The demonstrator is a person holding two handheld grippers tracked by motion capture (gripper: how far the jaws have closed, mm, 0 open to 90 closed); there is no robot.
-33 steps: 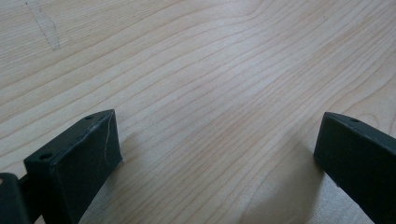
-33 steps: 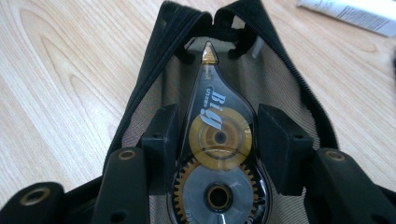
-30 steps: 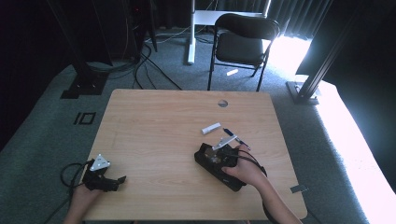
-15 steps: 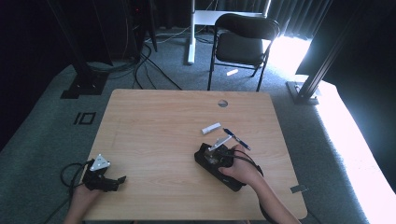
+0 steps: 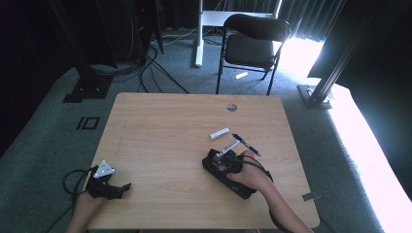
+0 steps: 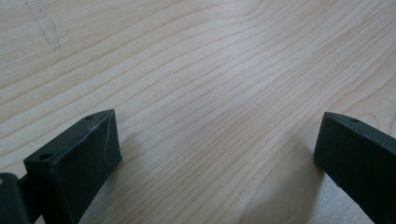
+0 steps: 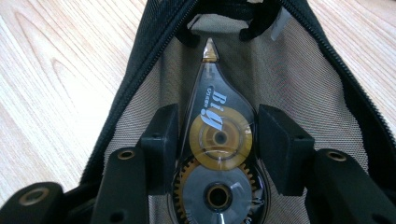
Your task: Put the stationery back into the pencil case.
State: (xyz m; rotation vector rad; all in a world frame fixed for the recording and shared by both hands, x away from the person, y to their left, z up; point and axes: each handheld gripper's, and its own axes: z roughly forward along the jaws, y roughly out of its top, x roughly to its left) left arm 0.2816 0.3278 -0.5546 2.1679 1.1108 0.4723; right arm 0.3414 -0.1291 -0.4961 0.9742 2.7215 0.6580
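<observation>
**Right gripper view: correction tape going into the pouch**

Right gripper view shows the right hand-held gripper [image 7: 217,149] clamped on a correction tape [image 7: 218,140], its tip pointing into the open mesh pencil pouch [image 7: 308,93] on the table [image 5: 160,126]. Judged step: stowing it. Next: push deeper, then release. Left of the pouch, the left hand-held gripper [image 6: 215,149] rests open, empty. Beyond the pouch lie a pen [image 5: 246,144] and a white eraser [image 5: 219,133].
</observation>
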